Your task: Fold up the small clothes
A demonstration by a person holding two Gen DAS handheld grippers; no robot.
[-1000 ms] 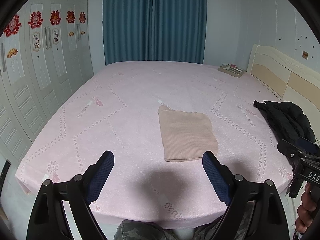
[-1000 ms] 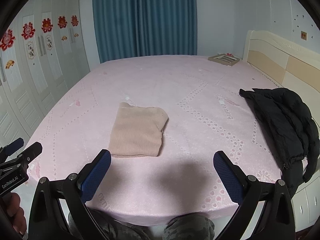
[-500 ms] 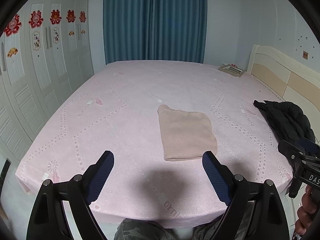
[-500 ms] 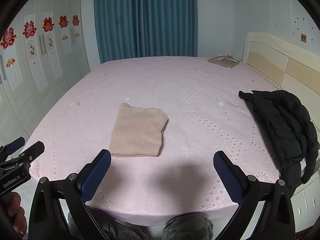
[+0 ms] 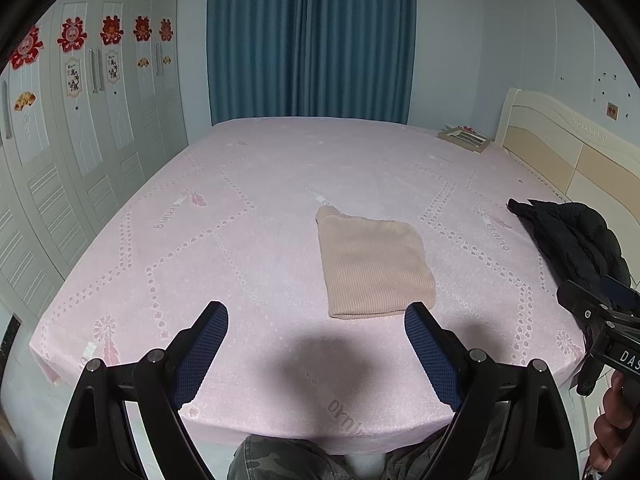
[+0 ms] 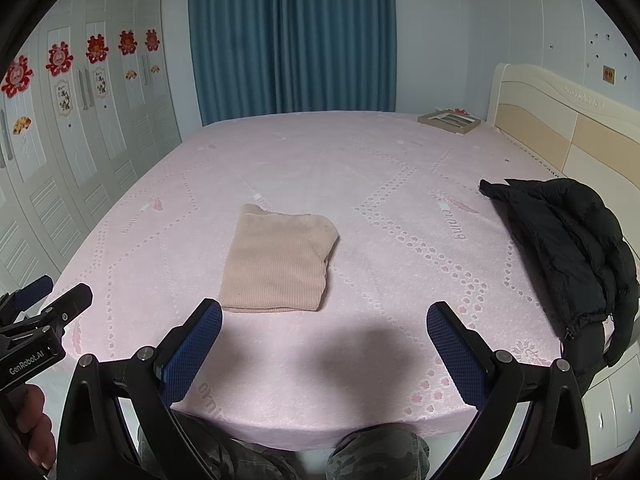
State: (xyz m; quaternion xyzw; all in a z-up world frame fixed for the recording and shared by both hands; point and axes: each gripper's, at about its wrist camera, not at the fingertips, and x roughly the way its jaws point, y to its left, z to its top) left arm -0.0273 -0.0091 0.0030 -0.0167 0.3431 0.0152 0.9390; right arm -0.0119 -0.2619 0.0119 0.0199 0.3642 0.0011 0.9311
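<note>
Grippers agape (nothing held); sweater folded.

Black jacket partly cut off by bed edge; person's camouflage knees cropped.

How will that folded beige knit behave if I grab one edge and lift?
The beige knit looks soft and ribbed, so it likely droops and unfolds when lifted by one edge. Its stacked layers may separate. Pushed, it probably bunches on the pink bed cover rather than sliding.
</note>
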